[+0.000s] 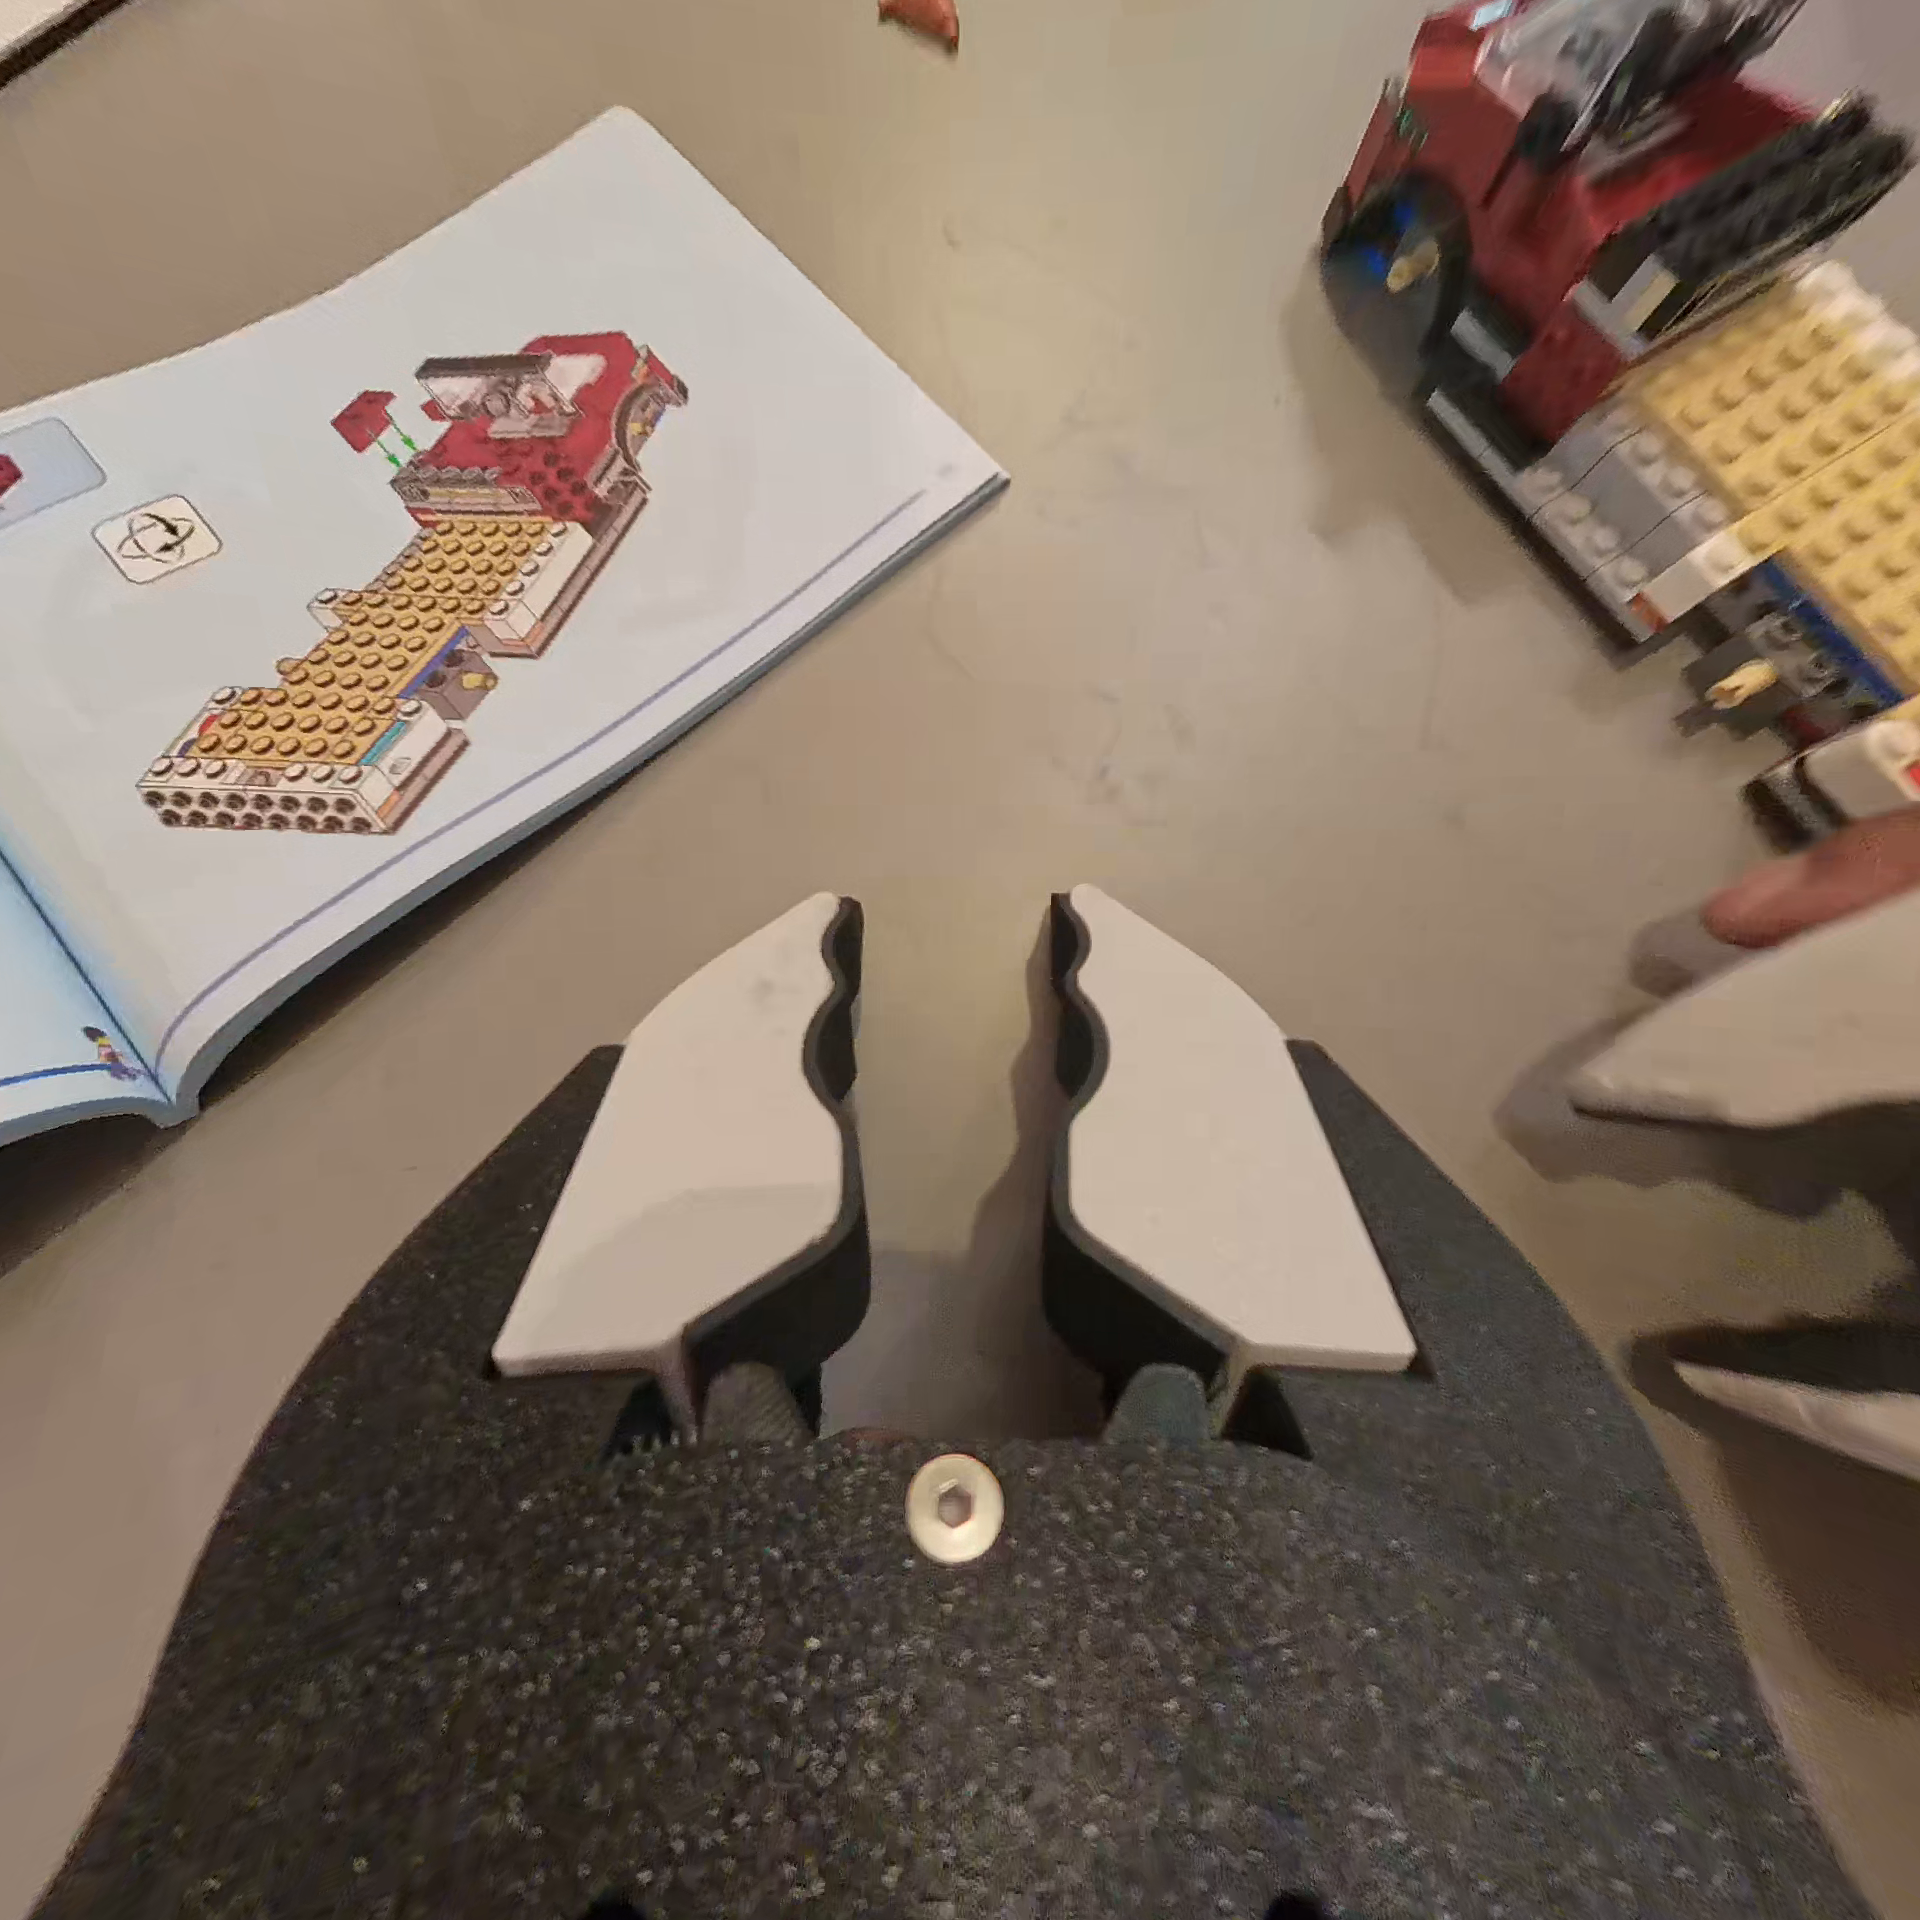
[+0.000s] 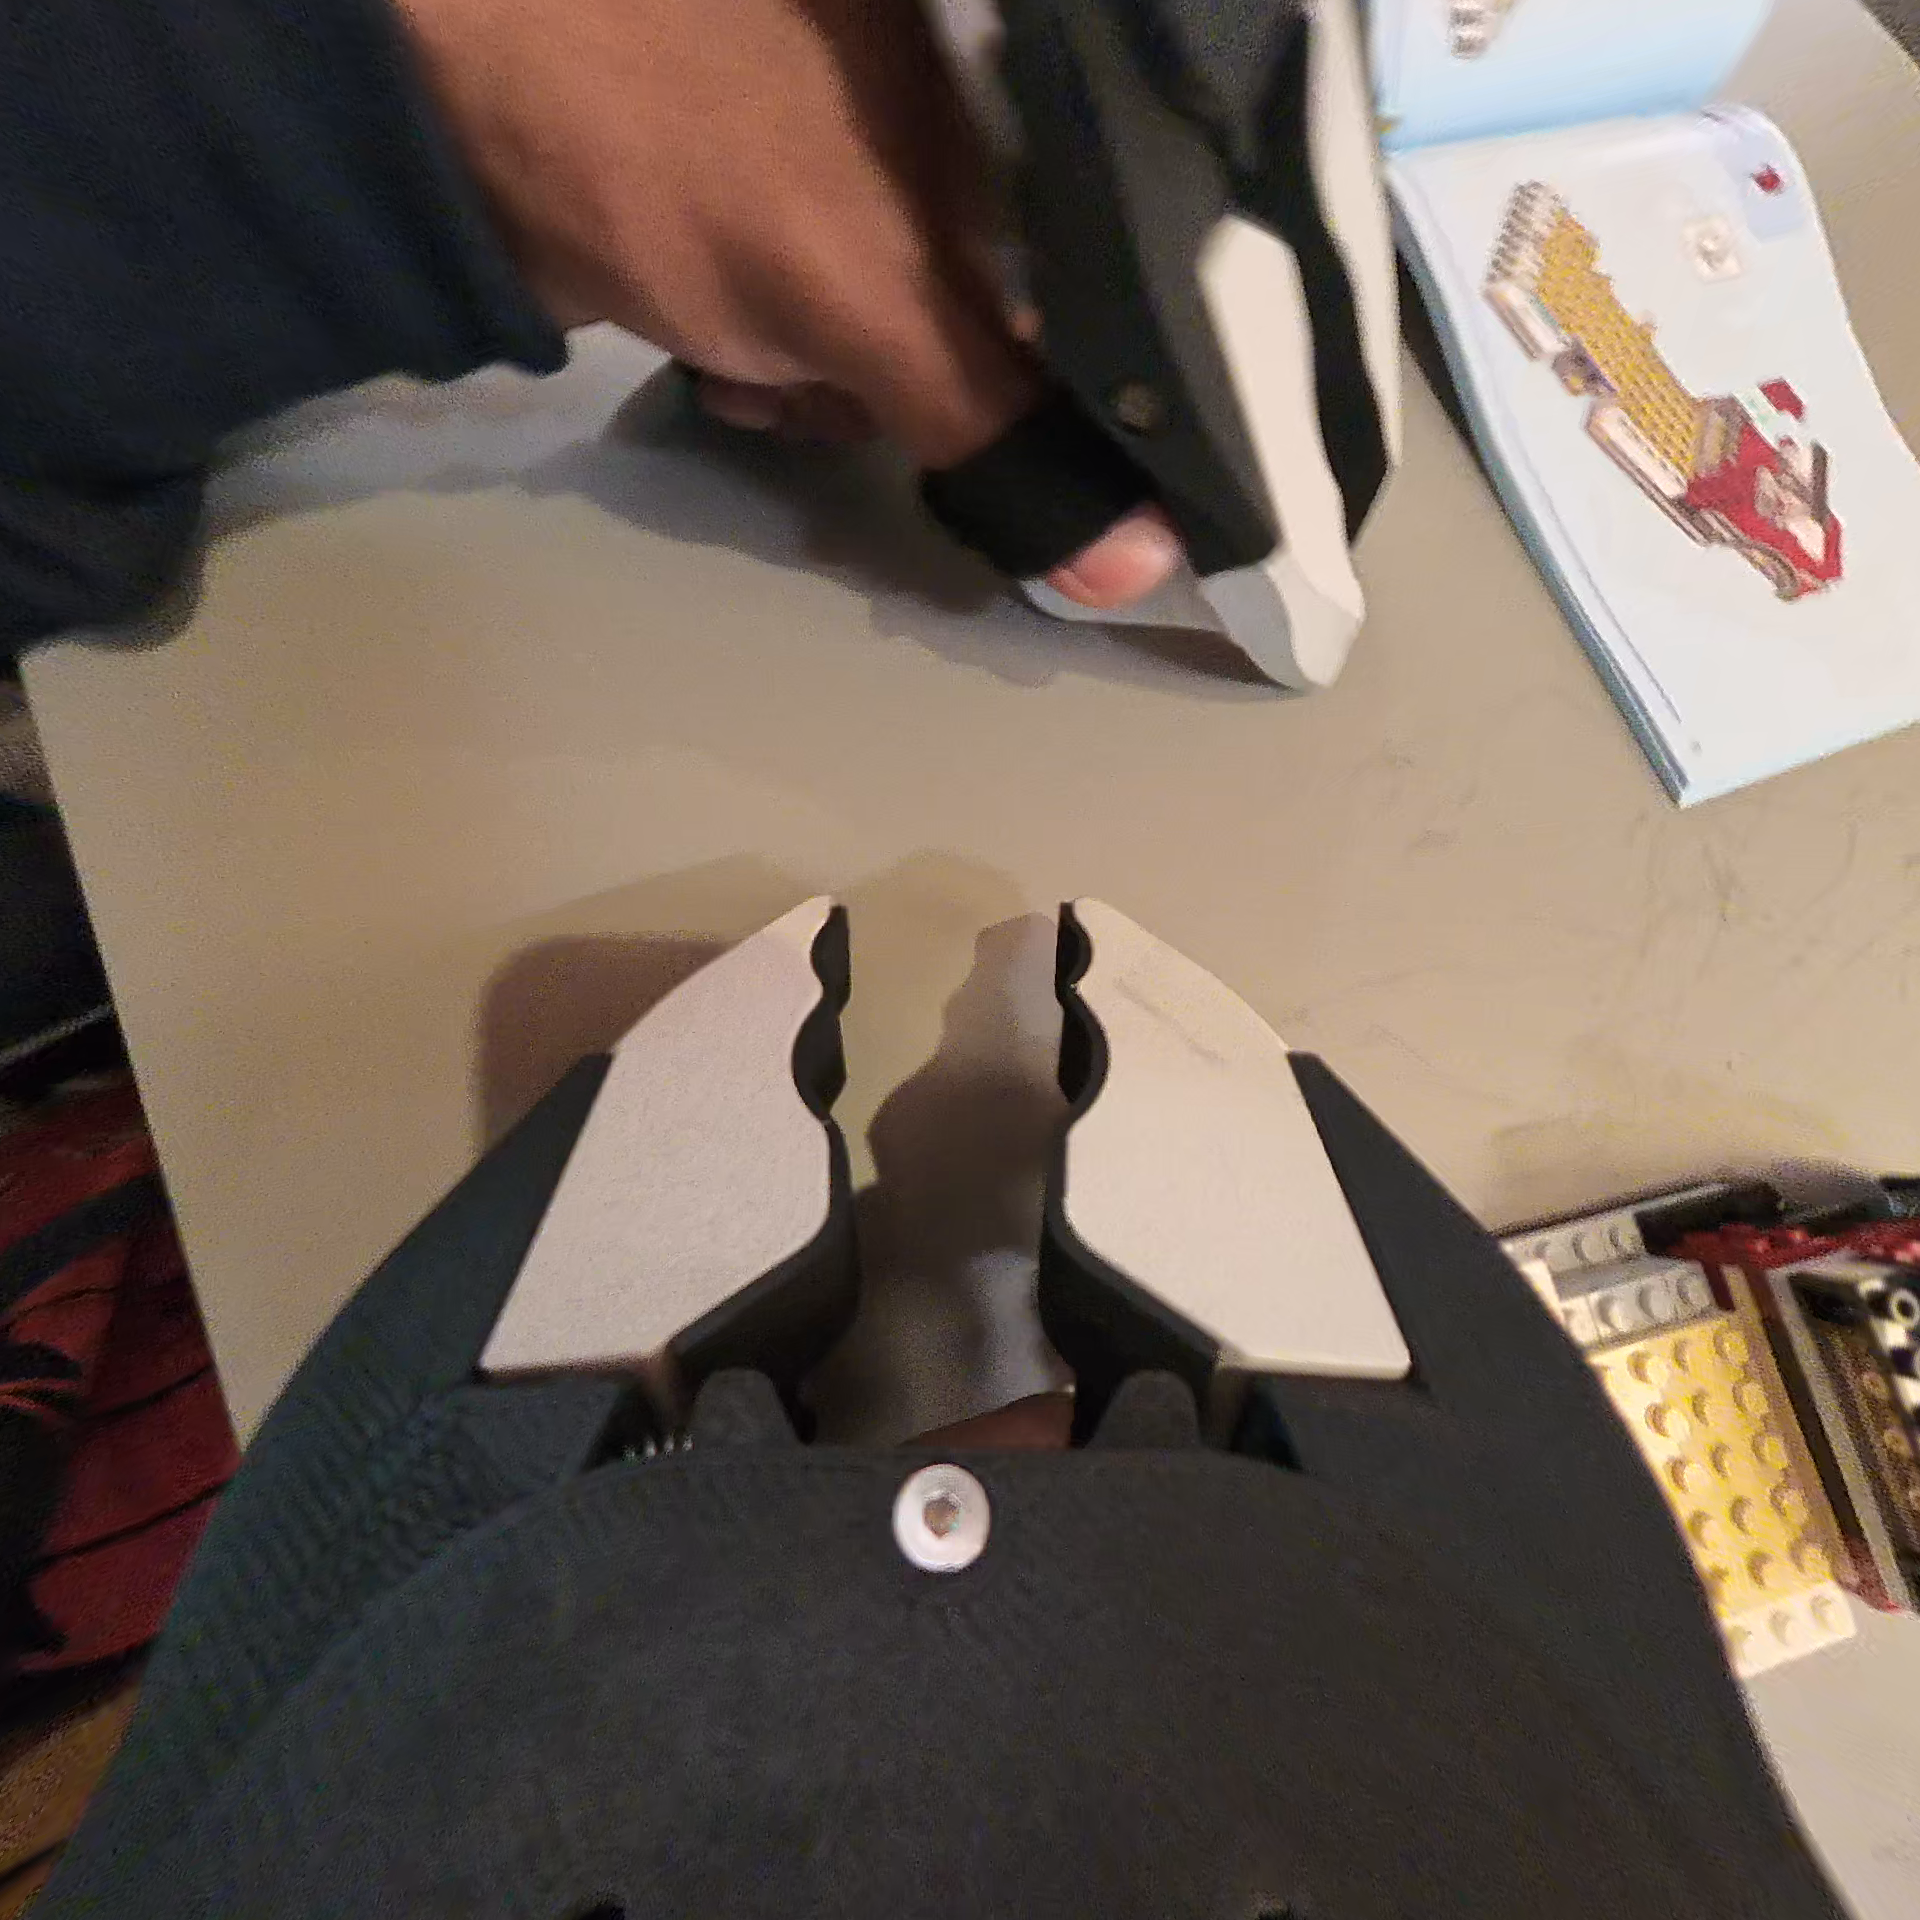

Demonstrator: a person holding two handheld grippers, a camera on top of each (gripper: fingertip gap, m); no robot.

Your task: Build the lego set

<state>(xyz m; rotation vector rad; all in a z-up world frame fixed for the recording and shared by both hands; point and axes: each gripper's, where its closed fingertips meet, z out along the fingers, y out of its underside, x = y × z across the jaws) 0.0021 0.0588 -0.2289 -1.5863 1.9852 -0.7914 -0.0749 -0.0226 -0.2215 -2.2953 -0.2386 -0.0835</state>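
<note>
Black speckled housing fills the bottom of the left wrist view, and from it the left gripper (image 1: 956, 914) reaches out with its two pale fingers parted, nothing between the dark pads, only bare beige table (image 1: 1143, 582) beneath. An open instruction booklet (image 1: 644, 312) lies to its left, a half-built brick truck (image 1: 1621, 343) with a red cab and tan studded bed to its right.

Likewise released, the right gripper (image 2: 951, 920) hangs over the table with its fingers apart and its grasp bare, the brick truck (image 2: 1714, 1413) just beside it at right. Farther off, a hand (image 2: 748, 260) grips the left gripper's body near the booklet (image 2: 1662, 436).
</note>
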